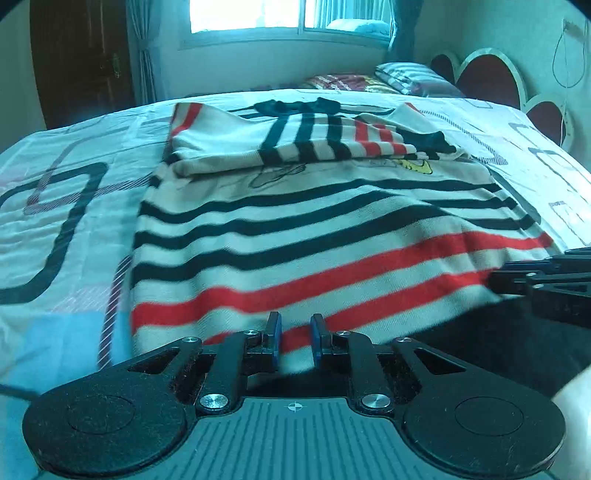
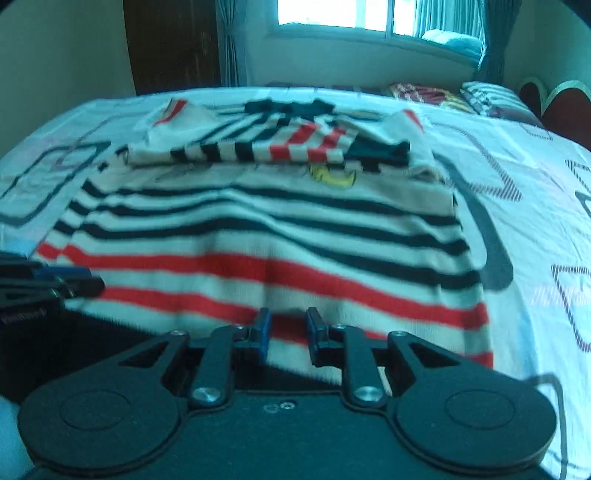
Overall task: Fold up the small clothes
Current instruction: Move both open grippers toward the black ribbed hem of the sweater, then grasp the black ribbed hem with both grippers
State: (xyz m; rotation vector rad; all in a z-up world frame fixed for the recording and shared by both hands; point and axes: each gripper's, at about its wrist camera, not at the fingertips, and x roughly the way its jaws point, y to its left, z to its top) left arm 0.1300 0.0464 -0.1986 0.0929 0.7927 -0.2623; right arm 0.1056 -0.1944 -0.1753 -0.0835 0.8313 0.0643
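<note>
A striped sweater [image 1: 314,236] lies spread on the bed [image 1: 55,221], cream with dark and red stripes, its sleeves folded across the chest at the end far from both tools. A yellow patch [image 2: 334,179] shows just below the folded sleeves. The near hem is lifted off the bed and runs into both tools.

The left tool [image 1: 295,343] has the hem between its blue pads, the fingers nearly together and pressing on the cloth near the sweater's left corner. The right tool [image 2: 286,338] grips the same hem further along, its fingers also close together with the red and cream cloth pinched between them. In the left tool's view the right tool shows at the right edge; in the right tool's view the left tool shows at the left edge, so the two sit side by side along the hem.

Beyond the sweater, ahead of the tools, are pillows [image 1: 410,75] by a scalloped headboard [image 1: 491,74], a window [image 1: 288,14] with curtains and a dark wooden door [image 1: 81,59] to the left.
</note>
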